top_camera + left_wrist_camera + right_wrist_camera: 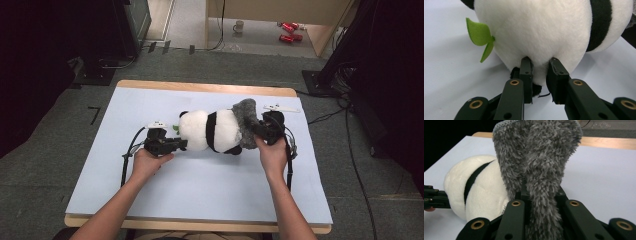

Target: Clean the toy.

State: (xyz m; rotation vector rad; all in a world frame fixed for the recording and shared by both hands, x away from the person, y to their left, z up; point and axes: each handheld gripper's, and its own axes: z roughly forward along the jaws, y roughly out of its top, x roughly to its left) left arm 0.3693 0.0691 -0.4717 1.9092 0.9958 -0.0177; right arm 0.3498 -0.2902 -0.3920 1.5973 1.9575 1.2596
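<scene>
A black-and-white plush panda (210, 131) lies on its side in the middle of the pale blue table mat (200, 185). A small green felt leaf (480, 35) sticks out of its white head end. My left gripper (181, 145) is shut on a pinch of the panda's white fur (540, 72) at its left end. A fuzzy grey cloth (246, 122) is draped over the panda's right end. My right gripper (257, 131) is shut on that grey cloth (541, 202), which stands up in a fold between its jaws.
The mat covers a wooden table with its far edge (200, 87) bare. Cables trail from both grippers across the mat. On the floor beyond stand a white mug (239, 26), red cans (289, 31) and dark equipment stands at both sides.
</scene>
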